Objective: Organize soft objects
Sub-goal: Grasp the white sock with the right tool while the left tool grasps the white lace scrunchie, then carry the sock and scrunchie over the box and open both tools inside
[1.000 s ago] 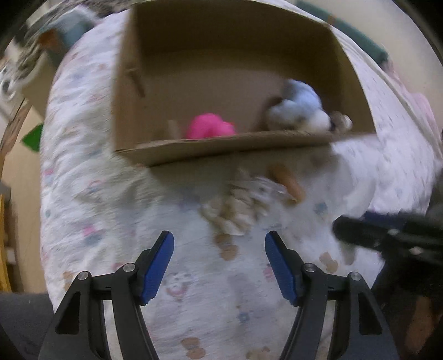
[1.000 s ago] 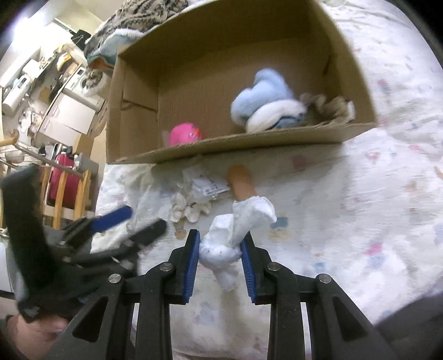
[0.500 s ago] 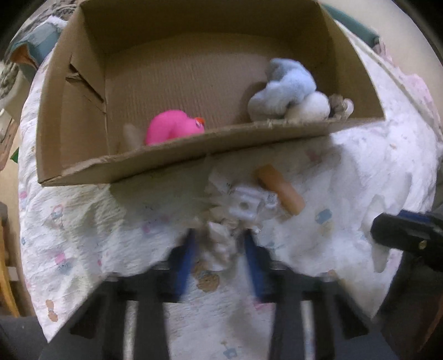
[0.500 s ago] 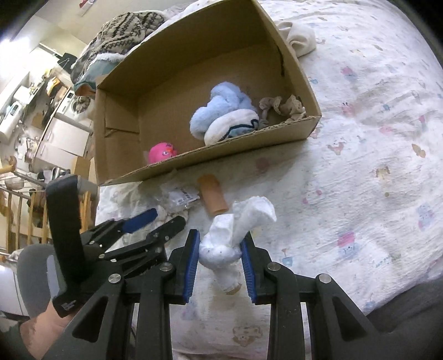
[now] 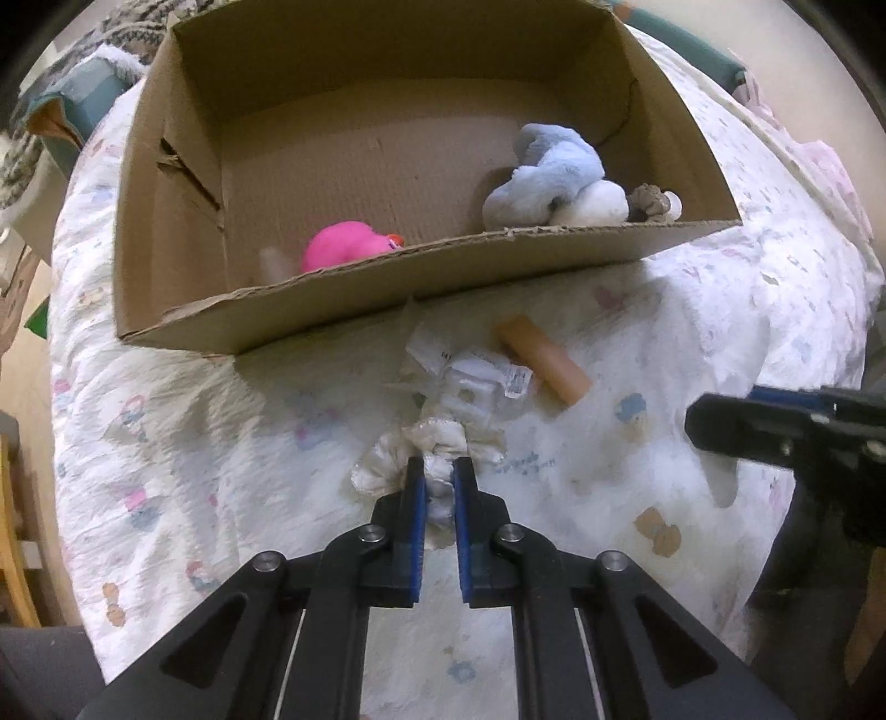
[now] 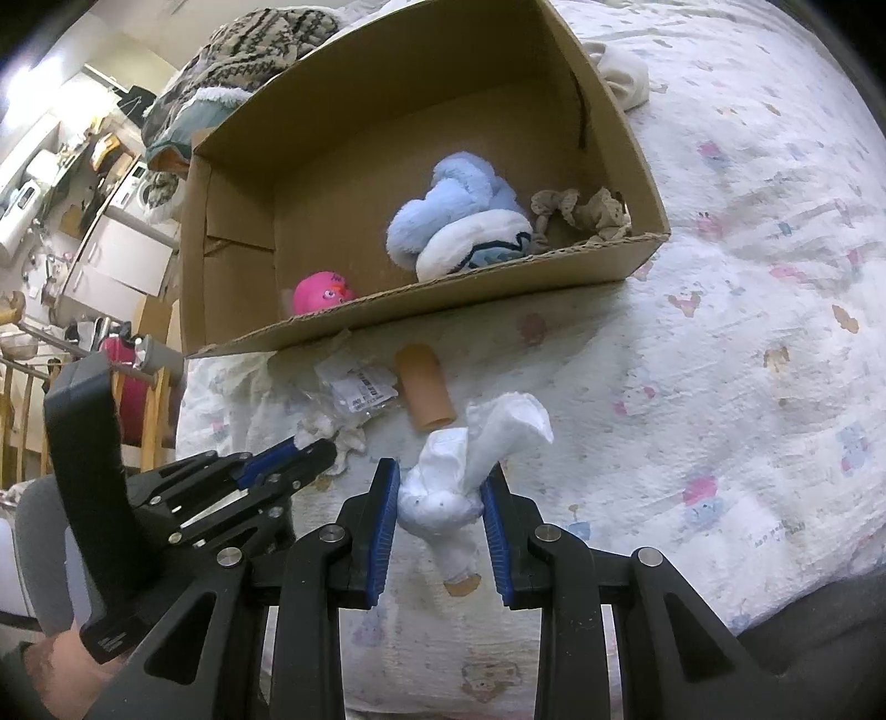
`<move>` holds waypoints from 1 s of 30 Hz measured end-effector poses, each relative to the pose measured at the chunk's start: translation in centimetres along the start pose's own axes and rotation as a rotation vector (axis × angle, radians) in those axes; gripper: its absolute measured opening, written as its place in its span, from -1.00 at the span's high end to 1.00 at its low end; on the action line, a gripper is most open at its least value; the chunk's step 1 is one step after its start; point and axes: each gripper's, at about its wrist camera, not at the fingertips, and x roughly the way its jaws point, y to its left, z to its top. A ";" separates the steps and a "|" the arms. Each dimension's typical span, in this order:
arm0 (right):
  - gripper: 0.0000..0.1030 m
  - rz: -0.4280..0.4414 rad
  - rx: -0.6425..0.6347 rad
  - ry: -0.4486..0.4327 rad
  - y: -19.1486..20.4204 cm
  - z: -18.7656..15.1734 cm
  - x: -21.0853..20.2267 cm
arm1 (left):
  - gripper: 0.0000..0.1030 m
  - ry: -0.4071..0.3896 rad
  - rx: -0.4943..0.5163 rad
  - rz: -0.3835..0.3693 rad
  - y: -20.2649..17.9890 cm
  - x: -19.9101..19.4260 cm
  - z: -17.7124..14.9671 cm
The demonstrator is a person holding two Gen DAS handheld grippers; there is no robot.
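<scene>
A cardboard box (image 5: pixel 421 288) lies on the bed and holds a pink toy (image 5: pixel 343 252), a blue and white plush (image 5: pixel 554 183) and a small brown plush (image 5: pixel 656 202). My left gripper (image 5: pixel 439 471) is shut on a cream frilly cloth (image 5: pixel 437 443) lying on the quilt in front of the box. My right gripper (image 6: pixel 440 482) is shut on a white sock-like cloth (image 6: pixel 476 459) and holds it above the quilt. The box (image 6: pixel 609 260), the pink toy (image 6: pixel 321 291) and the blue plush (image 6: pixel 459 221) also show in the right wrist view.
A tan cylinder (image 5: pixel 545 360) and a clear plastic packet (image 5: pixel 476 376) lie on the printed quilt (image 5: pixel 194 443) in front of the box. A knitted blanket (image 6: pixel 249 39) lies behind the box. A white cloth (image 6: pixel 623 72) lies beyond the box's right wall. Furniture stands left of the bed.
My left gripper moved forward to the cream cloth and closed on it. My right gripper kept hold of the white cloth and drew back a little from the box.
</scene>
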 end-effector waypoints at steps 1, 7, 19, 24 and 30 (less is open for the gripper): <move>0.39 0.002 0.000 -0.001 0.1 0.0 0.0 | 0.83 0.001 -0.002 0.003 -0.3 0.2 0.3; 0.39 0.020 -0.013 -0.021 0.3 -0.2 -0.6 | 0.84 -0.033 -0.011 0.024 -0.3 -1.7 -0.8; 0.39 0.083 -0.052 -0.103 0.7 -0.3 -3.7 | 0.84 -0.220 -0.150 0.054 2.9 -10.2 -3.0; 0.39 0.125 -0.061 -0.144 1.2 0.7 -5.4 | 0.84 -0.283 -0.167 0.098 3.8 -12.4 -1.7; 0.39 0.151 -0.082 -0.216 2.2 3.2 -6.9 | 0.84 -0.315 -0.182 0.096 4.8 -13.0 0.8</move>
